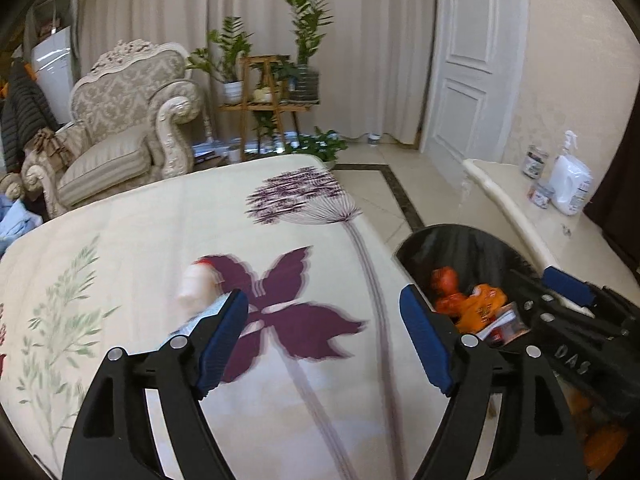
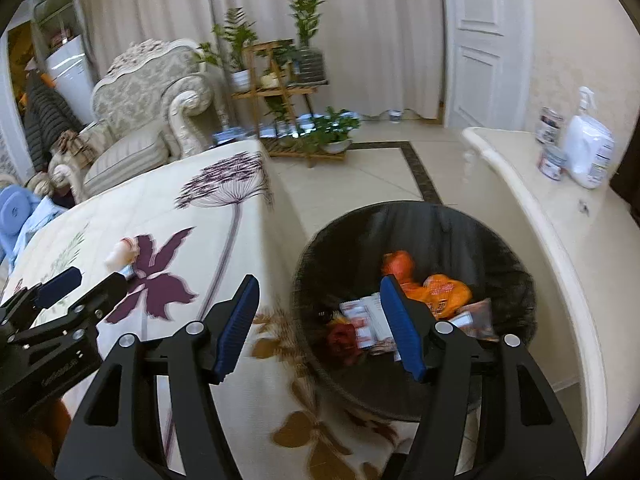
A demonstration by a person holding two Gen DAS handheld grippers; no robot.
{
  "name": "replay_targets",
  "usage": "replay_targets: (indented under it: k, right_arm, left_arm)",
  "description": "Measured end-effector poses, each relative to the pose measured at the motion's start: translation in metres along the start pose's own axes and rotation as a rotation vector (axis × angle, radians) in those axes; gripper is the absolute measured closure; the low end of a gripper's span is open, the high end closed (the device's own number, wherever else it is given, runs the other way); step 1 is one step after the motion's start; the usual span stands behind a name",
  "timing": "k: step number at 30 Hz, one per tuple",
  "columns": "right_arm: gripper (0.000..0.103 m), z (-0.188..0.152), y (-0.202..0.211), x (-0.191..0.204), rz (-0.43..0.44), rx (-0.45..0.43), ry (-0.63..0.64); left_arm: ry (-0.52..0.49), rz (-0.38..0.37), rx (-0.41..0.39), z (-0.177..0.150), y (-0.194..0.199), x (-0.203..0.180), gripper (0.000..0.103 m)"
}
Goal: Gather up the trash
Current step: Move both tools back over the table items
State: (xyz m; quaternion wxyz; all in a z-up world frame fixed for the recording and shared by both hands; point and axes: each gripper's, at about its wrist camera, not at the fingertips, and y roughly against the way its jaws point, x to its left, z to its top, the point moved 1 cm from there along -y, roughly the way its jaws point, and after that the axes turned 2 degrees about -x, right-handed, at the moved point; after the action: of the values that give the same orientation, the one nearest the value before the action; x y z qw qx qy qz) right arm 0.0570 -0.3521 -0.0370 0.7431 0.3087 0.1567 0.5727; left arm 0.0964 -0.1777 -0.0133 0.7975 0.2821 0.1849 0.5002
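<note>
Evidently both grippers, left gripper point(image 1: 324, 336) and right gripper point(image 2: 316, 326), are spread and empty; a white red-capped bottle point(image 1: 196, 286) left on the floral bedspread point(image 1: 140, 216) must next be carried to the black mesh bin point(image 2: 516, 280) on the right.

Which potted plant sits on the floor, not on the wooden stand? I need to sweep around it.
The low, bushy plant in the pale bowl-shaped pot, on the floor right of the stand. The taller plants stand up on the stand's shelves.

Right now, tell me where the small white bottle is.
The small white bottle lies on the floral bedspread, just left of the purple flower print, by the left gripper's left finger.
</note>
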Motion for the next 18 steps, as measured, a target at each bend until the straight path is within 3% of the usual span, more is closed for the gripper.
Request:
replay_targets:
  k: [10, 15, 18]
  right_arm:
    - [0.04, -0.002, -0.004, 0.046, 0.065, 0.029, 0.067]
    - [0.039, -0.002, -0.007, 0.058, 0.077, 0.042, 0.092]
    - [0.033, -0.002, -0.007, 0.062, 0.08, 0.041, 0.102]
  left_arm:
    - [0.042, 0.085, 0.094, -0.018, -0.011, 0.068, 0.027]
    - [0.065, 0.051, 0.153, -0.021, -0.024, 0.084, 0.027]
    - [0.072, 0.01, 0.182, -0.023, -0.029, 0.086, 0.027]
